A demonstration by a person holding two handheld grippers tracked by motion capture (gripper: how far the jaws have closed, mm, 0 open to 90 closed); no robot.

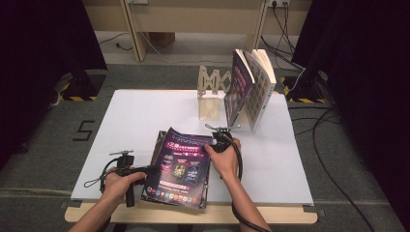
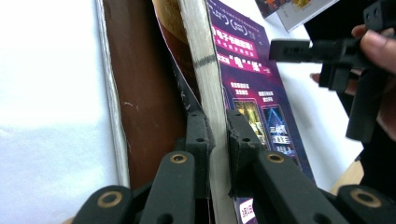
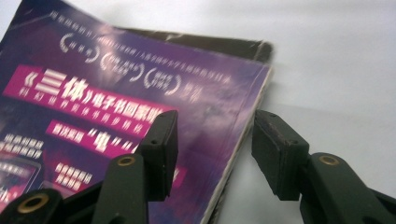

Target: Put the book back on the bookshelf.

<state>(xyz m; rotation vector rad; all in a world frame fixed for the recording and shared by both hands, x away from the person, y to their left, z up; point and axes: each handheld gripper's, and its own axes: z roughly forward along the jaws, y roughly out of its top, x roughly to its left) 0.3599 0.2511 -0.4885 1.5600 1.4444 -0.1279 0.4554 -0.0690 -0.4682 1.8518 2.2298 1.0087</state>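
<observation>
pinching the magazine [image 2: 212,84] edge, left tool [image 2: 217,140]; right tool [image 3: 212,149] straddles its corner.

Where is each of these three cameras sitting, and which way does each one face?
High view: above the person's side of the table, facing forward and down; both forearms, the left gripper and the right gripper show.
Left gripper view: rides the left gripper, facing along its jaws, shut on the purple magazine; the other hand shows farther off.
Right gripper view: rides the right gripper, facing down at the magazine's edge between open jaws.
Shared: all three show the purple magazine.
</observation>
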